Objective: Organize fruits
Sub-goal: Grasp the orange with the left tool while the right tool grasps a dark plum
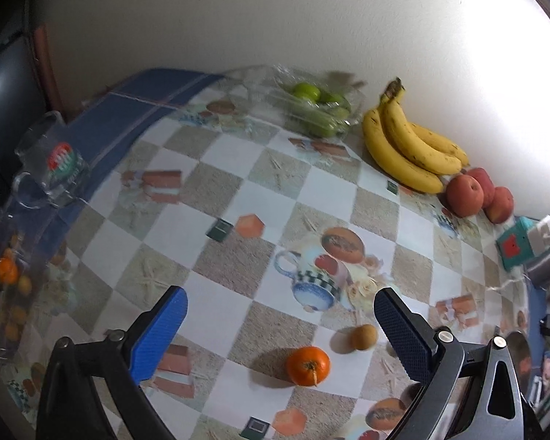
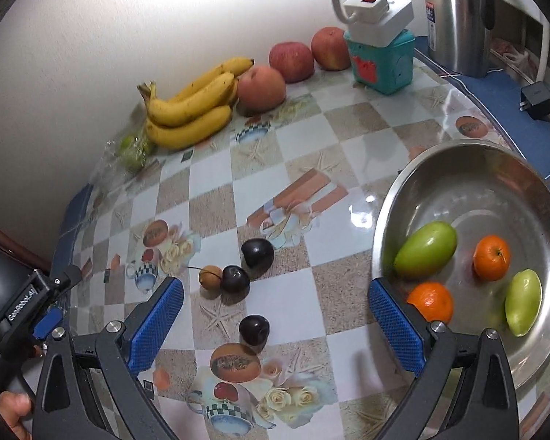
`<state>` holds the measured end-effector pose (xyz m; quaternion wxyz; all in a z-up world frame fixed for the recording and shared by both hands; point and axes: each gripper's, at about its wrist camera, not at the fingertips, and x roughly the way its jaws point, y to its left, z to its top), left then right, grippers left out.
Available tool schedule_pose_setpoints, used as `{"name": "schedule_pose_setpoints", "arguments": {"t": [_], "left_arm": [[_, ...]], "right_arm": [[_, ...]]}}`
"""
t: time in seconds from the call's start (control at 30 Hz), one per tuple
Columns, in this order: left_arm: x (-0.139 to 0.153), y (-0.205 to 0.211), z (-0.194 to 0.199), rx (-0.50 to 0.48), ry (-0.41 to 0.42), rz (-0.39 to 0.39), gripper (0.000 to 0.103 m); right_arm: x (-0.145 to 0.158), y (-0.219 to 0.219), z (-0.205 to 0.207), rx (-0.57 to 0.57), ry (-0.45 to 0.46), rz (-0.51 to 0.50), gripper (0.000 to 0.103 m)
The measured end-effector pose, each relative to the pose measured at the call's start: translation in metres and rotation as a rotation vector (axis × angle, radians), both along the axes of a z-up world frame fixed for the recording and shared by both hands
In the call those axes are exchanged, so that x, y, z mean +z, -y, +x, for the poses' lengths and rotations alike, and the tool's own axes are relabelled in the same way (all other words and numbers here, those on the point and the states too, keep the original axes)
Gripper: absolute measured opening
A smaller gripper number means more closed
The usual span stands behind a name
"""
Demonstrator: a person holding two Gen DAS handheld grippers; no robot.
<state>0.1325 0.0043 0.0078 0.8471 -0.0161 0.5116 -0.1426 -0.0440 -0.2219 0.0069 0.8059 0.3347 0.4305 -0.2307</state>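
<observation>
While both tools hang over the checked tablecloth (image 2: 304, 139), the left gripper (image 1: 280, 326) is spread wide and empty, with an orange (image 1: 308, 365) and a small brown fruit (image 1: 363, 336) lying on the cloth between its blue fingers (image 1: 157, 333). Just as wide and empty, the right gripper (image 2: 275, 324) frames a dark plum (image 2: 254, 330) near it; a little farther lie two more plums (image 2: 257, 252) and a brown fruit touching one of them. To the right sits a steel bowl (image 2: 469, 168) holding two oranges (image 2: 491, 257) and two green fruits (image 2: 426, 249). Far back along the wall lie green fruit in plastic wrap (image 1: 321, 110), bananas (image 2: 190, 106) and three apples (image 2: 291, 61), with a teal box (image 2: 383, 62) and a kettle (image 2: 454, 14) to the right.
</observation>
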Motion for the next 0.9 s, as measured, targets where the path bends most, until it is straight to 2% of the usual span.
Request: {"name": "schedule_pose_setpoints", "arguments": {"t": [0.13, 0.33, 0.53, 0.77, 0.9], "left_arm": [[-0.001, 0.010, -0.004, -0.054, 0.016, 0.032, 0.103], [0.002, 0.008, -0.003, -0.064, 0.016, -0.045, 0.103], [0.008, 0.007, -0.005, -0.074, 0.051, -0.051, 0.103], [0.004, 0.014, -0.006, -0.092, 0.026, -0.025, 0.096], [-0.009, 0.023, -0.007, -0.110, -0.018, 0.004, 0.093]], "right_arm": [[0.001, -0.009, 0.011, 0.016, 0.007, -0.010, 0.101], [0.000, -0.024, 0.025, 0.048, -0.003, -0.040, 0.101], [0.003, -0.035, 0.035, 0.079, 0.000, -0.067, 0.101], [-0.002, -0.040, 0.039, 0.121, -0.009, -0.056, 0.101], [-0.011, -0.041, 0.039, 0.129, -0.039, -0.036, 0.100]]}}
